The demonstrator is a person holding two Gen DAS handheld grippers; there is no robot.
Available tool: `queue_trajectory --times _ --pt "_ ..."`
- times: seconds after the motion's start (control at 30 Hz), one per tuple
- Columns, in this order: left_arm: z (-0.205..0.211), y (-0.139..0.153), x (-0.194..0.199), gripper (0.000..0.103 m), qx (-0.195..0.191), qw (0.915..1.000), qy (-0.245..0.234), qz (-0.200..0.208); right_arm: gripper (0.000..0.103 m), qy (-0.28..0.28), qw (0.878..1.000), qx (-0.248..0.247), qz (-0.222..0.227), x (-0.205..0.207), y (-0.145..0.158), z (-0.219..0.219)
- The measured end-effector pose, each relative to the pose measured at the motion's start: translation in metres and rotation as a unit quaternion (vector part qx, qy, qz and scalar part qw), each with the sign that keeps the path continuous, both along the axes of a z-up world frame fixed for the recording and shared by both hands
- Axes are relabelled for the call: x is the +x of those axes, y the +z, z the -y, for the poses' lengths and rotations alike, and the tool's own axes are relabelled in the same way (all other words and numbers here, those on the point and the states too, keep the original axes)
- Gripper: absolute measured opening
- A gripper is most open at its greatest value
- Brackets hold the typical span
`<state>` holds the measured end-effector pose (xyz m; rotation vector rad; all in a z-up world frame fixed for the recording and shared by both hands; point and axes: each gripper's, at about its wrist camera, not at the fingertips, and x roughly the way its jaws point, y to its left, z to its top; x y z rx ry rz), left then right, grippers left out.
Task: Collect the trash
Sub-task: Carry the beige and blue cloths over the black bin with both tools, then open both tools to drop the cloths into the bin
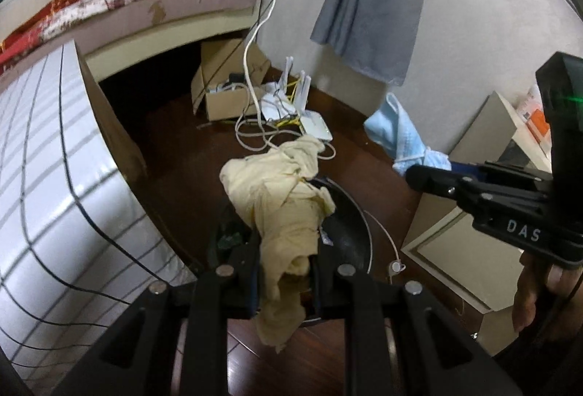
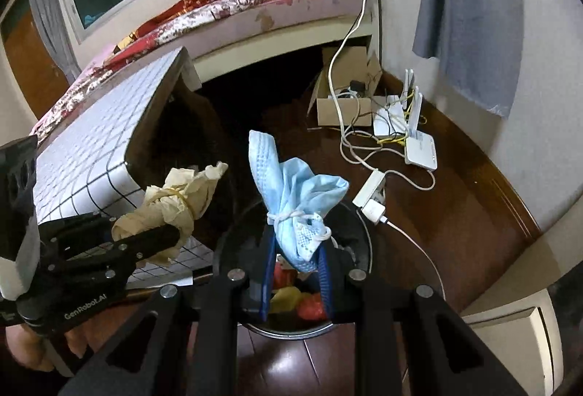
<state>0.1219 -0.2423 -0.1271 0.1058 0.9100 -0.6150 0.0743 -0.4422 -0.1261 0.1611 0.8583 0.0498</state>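
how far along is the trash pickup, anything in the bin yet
Partly done: the bin already holds red and yellow scraps. In hand: the left gripper is shut on a beige paper wad, and the right gripper on a blue face mask, both above the bin. Left: dropping both in.

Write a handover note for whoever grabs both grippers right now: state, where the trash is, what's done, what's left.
Left gripper: shut on a crumpled beige paper wad, held over the trash bin.
Right gripper: shut on a blue face mask tied with its ear loop, also above the trash bin.
Bin: black, on the wooden floor beside the white grid-patterned table; it already holds some colourful trash.
Done: both pieces picked up and brought over the bin.
Left: open both grippers to drop them in, then check the floor for more.
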Motion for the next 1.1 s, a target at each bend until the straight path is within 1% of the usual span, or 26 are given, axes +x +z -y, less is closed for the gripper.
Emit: queue_trajectory --times 0.17,0.53,0.57,0.6,0.63,0.67,0.7,0.73,0.77,0.83,0.87,0.9,0.93,1.1 --pt "0.004 -0.017 0.008 0.023 -0.001 0.9997 0.001 -0.023 0.023 0.006 1.0 -0.002 -0.022 0.016 -0.019 -0.003" --pt "0.014 -0.036 0.017 0.023 0.006 0.9991 -0.006 -0.043 0.023 0.016 0.998 -0.01 -0.059 0.04 -0.047 -0.001" --pt "0.014 -0.037 0.017 0.024 0.003 0.999 -0.007 -0.045 0.023 0.018 0.998 -0.009 -0.063 0.041 -0.05 0.0" --pt "0.013 -0.039 0.016 0.029 -0.002 0.9989 -0.006 -0.047 0.024 0.02 0.997 -0.007 -0.069 0.043 -0.053 -0.001" --pt "0.013 -0.041 0.017 0.033 -0.006 0.9988 -0.005 -0.049 0.027 0.021 0.997 -0.012 -0.078 0.045 -0.057 -0.001" --pt "0.013 -0.044 0.017 0.056 -0.003 0.9987 -0.002 -0.051 0.046 0.014 0.995 -0.032 -0.089 0.048 -0.062 0.0" --pt "0.012 -0.048 0.017 0.081 0.006 0.9986 0.009 -0.052 0.08 0.0 0.995 -0.048 -0.092 0.048 -0.067 0.003" --pt "0.009 -0.05 0.016 0.086 0.01 0.9986 0.02 -0.048 0.091 -0.008 0.994 -0.05 -0.095 0.048 -0.071 0.008" --pt "0.006 -0.051 0.015 0.089 0.016 0.9986 0.03 -0.04 0.094 -0.015 0.993 -0.052 -0.103 0.047 -0.073 0.012" --pt "-0.002 -0.055 0.013 0.095 0.023 0.998 0.043 -0.041 0.094 -0.03 0.991 -0.06 -0.113 0.046 -0.076 0.022" --pt "-0.005 -0.056 0.013 0.102 0.03 0.9973 0.052 -0.041 0.095 -0.035 0.991 -0.059 -0.112 0.045 -0.075 0.025" --pt "-0.008 -0.058 0.011 0.102 0.041 0.9965 0.062 -0.039 0.099 -0.041 0.991 -0.058 -0.11 0.043 -0.074 0.028" --pt "-0.011 -0.058 0.01 0.102 0.042 0.9963 0.067 -0.035 0.102 -0.045 0.991 -0.06 -0.108 0.042 -0.072 0.029" --pt "-0.023 -0.051 0.005 0.102 0.046 0.995 0.087 -0.019 0.102 -0.05 0.99 -0.076 -0.112 0.037 -0.07 0.026"
